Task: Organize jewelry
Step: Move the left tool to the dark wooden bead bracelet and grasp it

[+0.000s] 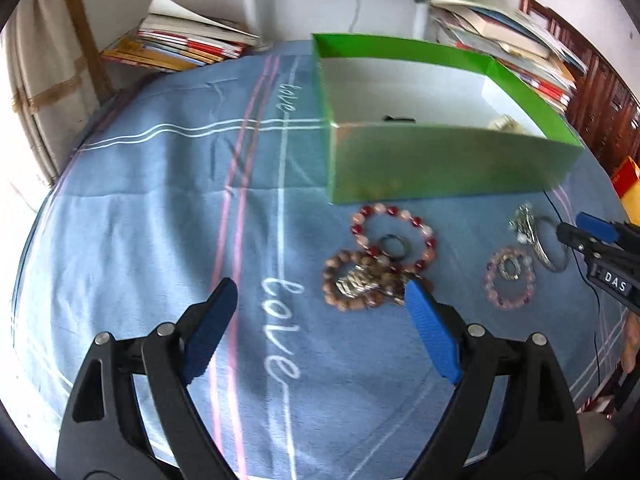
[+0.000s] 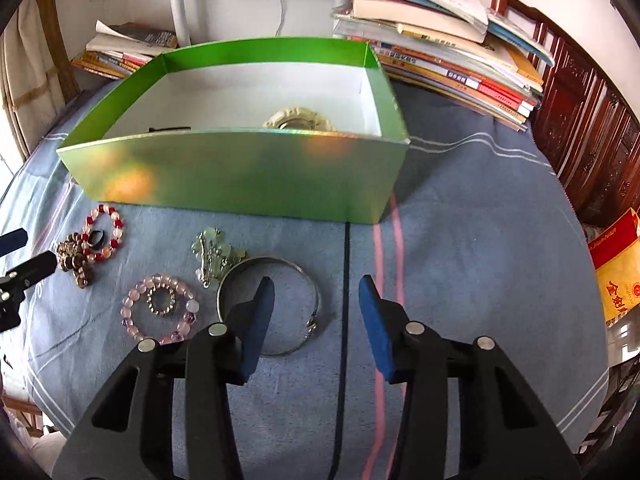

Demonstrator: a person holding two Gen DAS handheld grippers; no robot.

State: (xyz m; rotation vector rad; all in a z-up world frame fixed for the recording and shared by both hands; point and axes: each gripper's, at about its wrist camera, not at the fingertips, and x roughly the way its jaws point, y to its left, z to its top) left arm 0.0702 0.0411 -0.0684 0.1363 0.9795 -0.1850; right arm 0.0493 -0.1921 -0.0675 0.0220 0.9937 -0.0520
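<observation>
The left gripper [image 1: 320, 292] hangs over the blue cloth-covered table [image 1: 160, 208] with its 2 blue-padded fingers [image 1: 434, 336] spread wide and nothing between them. Just beyond its right fingertip lies a brown bead bracelet [image 1: 352, 280] with a silver charm on it, overlapping a red-and-pink bead bracelet [image 1: 394, 238] that has a dark ring [image 1: 394, 246] inside its loop.

The right gripper [image 2: 316, 292] also has its fingers [image 2: 256, 320] apart and empty. Its left finger sits over the loop of a silver bangle [image 2: 272, 304]; whether it touches the bangle cannot be told. Just left of the bangle lies a pale pink bead bracelet [image 2: 160, 308] ringing a small metal bead ring [image 2: 162, 300], and touching the bangle's far edge is a pale green bead-and-chain piece [image 2: 212, 252]. A dark cord [image 2: 344, 320] runs along the cloth between the right fingers.

Beyond all the loose jewelry stands an open green box [image 2: 240, 172] with a white interior, holding a cream-coloured carved piece [image 2: 298, 118] and a small dark item [image 2: 168, 129]. Stacks of books [image 2: 440, 52] sit behind the box.
</observation>
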